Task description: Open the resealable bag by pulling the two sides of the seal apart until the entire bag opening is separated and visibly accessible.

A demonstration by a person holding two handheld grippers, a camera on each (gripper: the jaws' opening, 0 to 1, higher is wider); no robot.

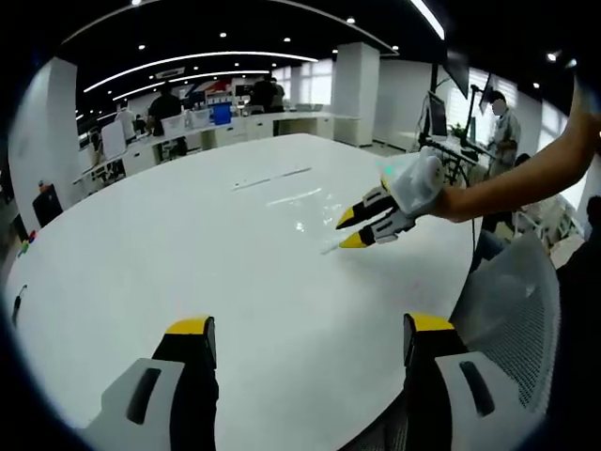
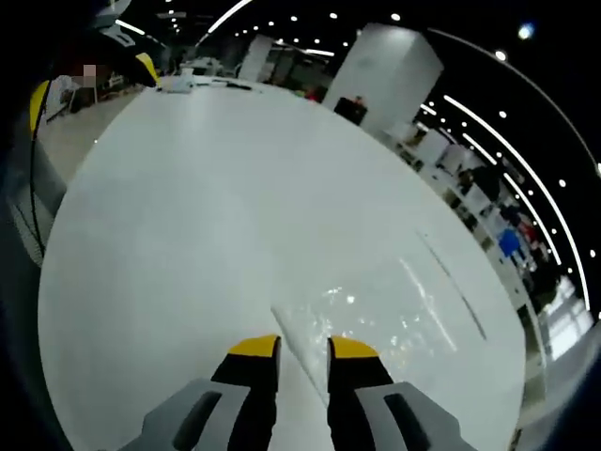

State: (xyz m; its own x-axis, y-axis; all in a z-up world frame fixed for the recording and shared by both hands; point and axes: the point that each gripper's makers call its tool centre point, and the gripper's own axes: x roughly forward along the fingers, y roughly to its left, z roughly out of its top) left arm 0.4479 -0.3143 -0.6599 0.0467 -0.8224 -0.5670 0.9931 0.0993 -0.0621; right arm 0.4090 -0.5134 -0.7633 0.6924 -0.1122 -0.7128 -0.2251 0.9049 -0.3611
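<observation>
Office space with ceiling light strips and desks rings a large white round tabletop [image 1: 188,244], which carries almost nothing apart from the clear resealable bag [image 1: 305,199], a flat glossy sheet that is hard to pick out against the white.

At the lower left and lower right of the left gripper view, the left hand-held gripper [image 1: 308,340] stands with its yellow-tipped jaws spread wide and nothing between them. The bag lies ahead of it, up toward the centre of the frame and well apart from its tips. At the right of that view, the right hand-held gripper [image 1: 359,228] reaches in from a person's bare arm, its tips pointing down-left at the near edge of the bag.

At the bottom centre of the right gripper view, the right hand-held gripper [image 2: 302,349] has its jaws close together with a narrow gap. A thin pale line, which I judge to be the bag's edge or seal strip, runs from the gap up-left. Whether the jaws pinch it cannot be told. The shiny body of the bag [image 2: 376,315] spreads to the right of the tips, its long axis running toward the lower right of the frame.

So the right hand-held gripper is much the nearer, right at the bag's edge, while the left must travel forward to reach the opposite side of the seal. The bag looks flat and unopened; nothing can be made out inside it.
</observation>
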